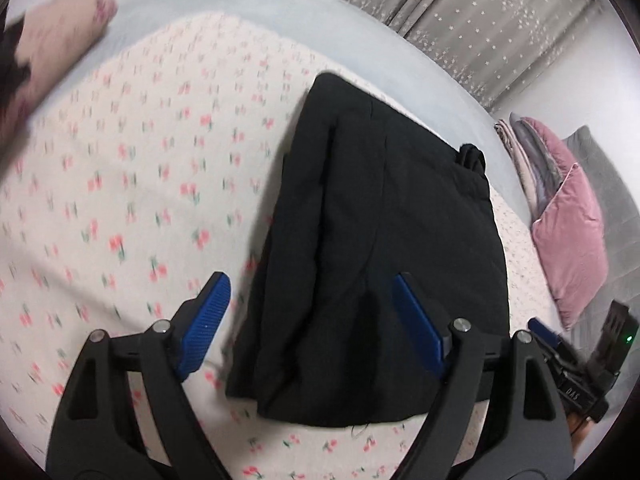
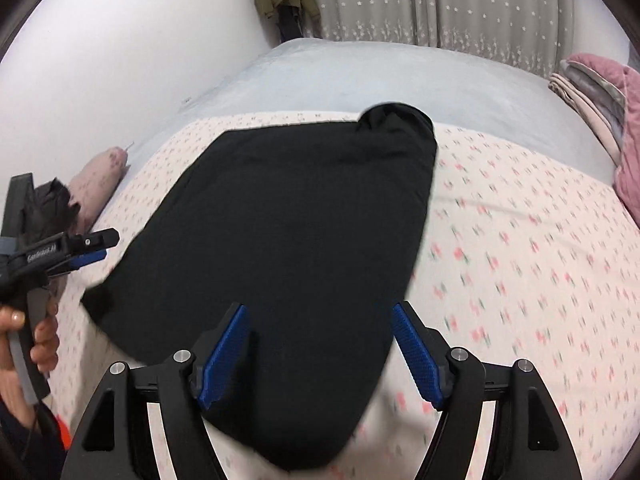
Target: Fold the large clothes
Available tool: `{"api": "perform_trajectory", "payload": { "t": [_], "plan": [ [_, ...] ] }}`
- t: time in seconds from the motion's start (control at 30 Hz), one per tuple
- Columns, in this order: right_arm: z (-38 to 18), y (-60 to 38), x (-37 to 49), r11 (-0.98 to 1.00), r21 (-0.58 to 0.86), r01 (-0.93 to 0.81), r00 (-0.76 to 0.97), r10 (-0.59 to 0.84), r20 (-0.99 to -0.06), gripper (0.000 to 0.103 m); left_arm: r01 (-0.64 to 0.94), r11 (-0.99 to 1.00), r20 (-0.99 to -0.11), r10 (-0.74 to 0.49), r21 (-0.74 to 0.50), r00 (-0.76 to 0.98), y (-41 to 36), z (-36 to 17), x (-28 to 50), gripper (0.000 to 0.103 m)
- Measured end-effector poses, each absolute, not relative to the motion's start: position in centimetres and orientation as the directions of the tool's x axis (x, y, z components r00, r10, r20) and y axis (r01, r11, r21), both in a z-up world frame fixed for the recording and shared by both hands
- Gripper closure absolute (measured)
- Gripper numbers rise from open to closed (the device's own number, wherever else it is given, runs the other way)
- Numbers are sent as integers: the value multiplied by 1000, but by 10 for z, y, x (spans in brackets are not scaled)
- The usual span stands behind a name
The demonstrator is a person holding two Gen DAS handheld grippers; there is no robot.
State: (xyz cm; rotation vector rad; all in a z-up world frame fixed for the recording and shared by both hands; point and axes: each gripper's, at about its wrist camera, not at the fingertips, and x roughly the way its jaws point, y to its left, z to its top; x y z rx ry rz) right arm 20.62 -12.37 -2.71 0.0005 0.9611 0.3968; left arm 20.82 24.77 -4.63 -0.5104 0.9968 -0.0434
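Cherry-print sheet [image 1: 120,184] over a pale blue bedspread [image 2: 360,76]; pink cushion [image 1: 572,236]; starred grey curtain [image 2: 460,0].

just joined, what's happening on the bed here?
A person is folding a black garment on a cherry-print bedsheet, with a handheld gripper in each hand. The garment lies folded into a narrow stack. Both the left gripper and the right gripper hover over its near end with jaws open and nothing clamped between the blue pads. Pink cushions sit at the side of the bed.
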Motion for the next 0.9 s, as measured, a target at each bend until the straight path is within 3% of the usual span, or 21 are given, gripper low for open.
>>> {"api": "perform_trajectory", "payload": {
  "t": [0.2,0.3,0.47,0.9],
  "plan": [
    [-61,-128,210,921,243,-305,468,368,-804,28,-242,841,-794,-305,-484,526,245,-84,207,10],
    [-68,-129,216,914,246,-323,463,380,-801,25,-200,873,-792,-279,-445,543,238,-85,210,6],
    [-91,-140,221,893,353,-281,419,445,-792,20,-161,880,-796,-309,-447,520,222,-92,217,6],
    [-111,-167,257,736,656,-166,363,664,-654,6,-128,870,-783,-353,-476,512,227,-96,223,5]
  ]
}}
